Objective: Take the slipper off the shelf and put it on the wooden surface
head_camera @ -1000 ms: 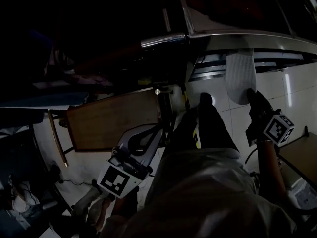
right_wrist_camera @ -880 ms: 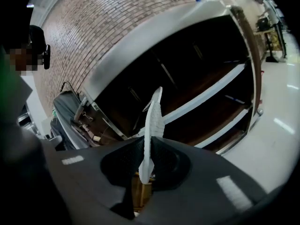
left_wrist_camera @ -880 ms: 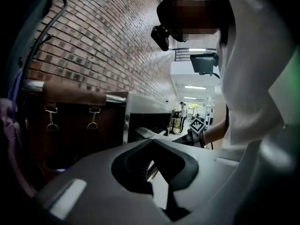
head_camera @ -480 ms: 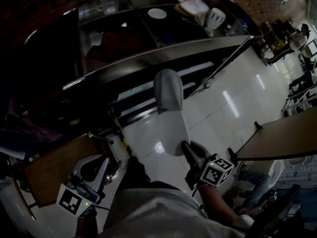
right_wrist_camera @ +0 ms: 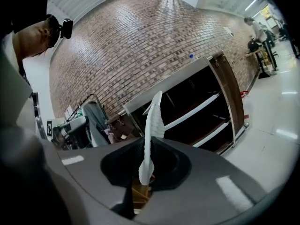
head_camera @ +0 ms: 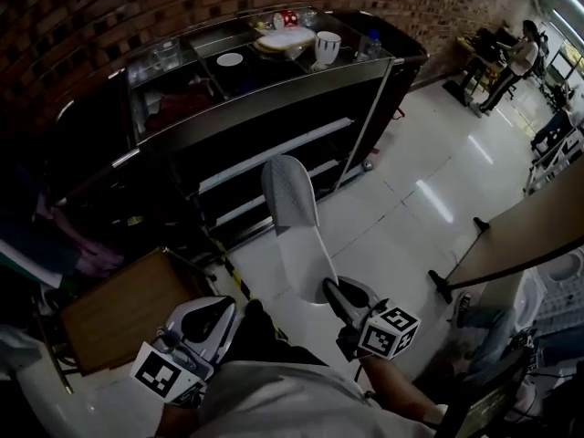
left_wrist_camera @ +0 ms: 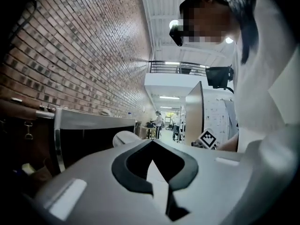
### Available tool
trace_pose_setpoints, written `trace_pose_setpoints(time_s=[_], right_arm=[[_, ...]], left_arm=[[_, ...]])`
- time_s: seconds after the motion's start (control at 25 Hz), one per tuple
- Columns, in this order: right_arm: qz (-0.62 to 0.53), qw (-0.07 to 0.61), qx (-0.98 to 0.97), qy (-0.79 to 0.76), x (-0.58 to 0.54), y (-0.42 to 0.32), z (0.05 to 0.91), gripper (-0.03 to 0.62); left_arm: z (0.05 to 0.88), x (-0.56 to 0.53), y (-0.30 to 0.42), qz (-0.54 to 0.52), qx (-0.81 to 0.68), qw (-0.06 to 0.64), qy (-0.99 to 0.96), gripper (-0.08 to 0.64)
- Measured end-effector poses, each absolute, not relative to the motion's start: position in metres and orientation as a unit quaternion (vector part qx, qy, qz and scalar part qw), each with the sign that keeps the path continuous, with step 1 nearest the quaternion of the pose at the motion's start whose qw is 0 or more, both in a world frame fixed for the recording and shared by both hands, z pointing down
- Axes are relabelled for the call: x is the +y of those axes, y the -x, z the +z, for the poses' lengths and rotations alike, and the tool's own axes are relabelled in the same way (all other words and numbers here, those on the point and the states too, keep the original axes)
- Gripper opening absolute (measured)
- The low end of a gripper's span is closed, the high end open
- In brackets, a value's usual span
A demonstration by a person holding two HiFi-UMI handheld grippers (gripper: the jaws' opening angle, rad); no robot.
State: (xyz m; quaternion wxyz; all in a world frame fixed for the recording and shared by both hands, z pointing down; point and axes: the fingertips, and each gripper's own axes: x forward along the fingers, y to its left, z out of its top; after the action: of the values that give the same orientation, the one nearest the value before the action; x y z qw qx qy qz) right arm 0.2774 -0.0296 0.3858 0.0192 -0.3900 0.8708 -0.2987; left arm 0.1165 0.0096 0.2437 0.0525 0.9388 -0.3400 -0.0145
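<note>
One gripper carries the load. The right gripper (head_camera: pixel 334 290) is clamped on the heel end of the slipper (head_camera: pixel 294 210), with the sole's thin edge pinched between its jaws and the toe pointing up and away toward the shelf (head_camera: pixel 274 108). The slipper hangs in the air over the tiled floor (head_camera: pixel 411 199), clear of both shelf and floor. The left gripper (head_camera: pixel 217 316) is closed on nothing and is held low, near the wooden desk (head_camera: pixel 109 308) at the person's left.

Removal from the shelf looks complete. The remaining steps are to carry the slipper to the wooden surface, set it down and release it. Placement has not yet begun, so the task is judged roughly half done.
</note>
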Motion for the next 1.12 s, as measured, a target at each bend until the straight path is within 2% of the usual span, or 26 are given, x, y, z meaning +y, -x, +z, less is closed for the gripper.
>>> trace_pose_setpoints(time_s=[0.08,0.24,0.4,0.76,0.96,1.12], right_arm=[[-0.294,0.031,0.873,0.387,-0.015,-0.281,0.374,0.037],[-0.306,0.031,0.875,0.375,0.009,-0.284,0.356,0.037],[-0.308,0.027,0.877,0.368,0.027,-0.247,0.356,0.037],[-0.320,0.029,0.876,0.361,0.065,-0.128,0.361,0.037],[-0.341,0.007,0.887,0.312,0.107,-0.022,0.381,0.037],[-0.370,0.000,0.891,0.262,0.135,0.066,0.405,0.037]], left_arm=[[0.255,0.030,-0.113,0.014,-0.354,0.065,-0.933,-0.012],[0.257,0.053,-0.096,-0.003,-0.400,0.072,-0.913,-0.012],[0.268,0.074,-0.041,-0.016,-0.441,0.084,-0.893,-0.012],[0.279,0.153,0.136,-0.005,-0.529,0.078,-0.845,-0.012],[0.293,0.209,0.233,-0.013,-0.557,0.091,-0.825,-0.012],[0.301,0.238,0.276,-0.002,-0.544,0.079,-0.835,-0.012]])
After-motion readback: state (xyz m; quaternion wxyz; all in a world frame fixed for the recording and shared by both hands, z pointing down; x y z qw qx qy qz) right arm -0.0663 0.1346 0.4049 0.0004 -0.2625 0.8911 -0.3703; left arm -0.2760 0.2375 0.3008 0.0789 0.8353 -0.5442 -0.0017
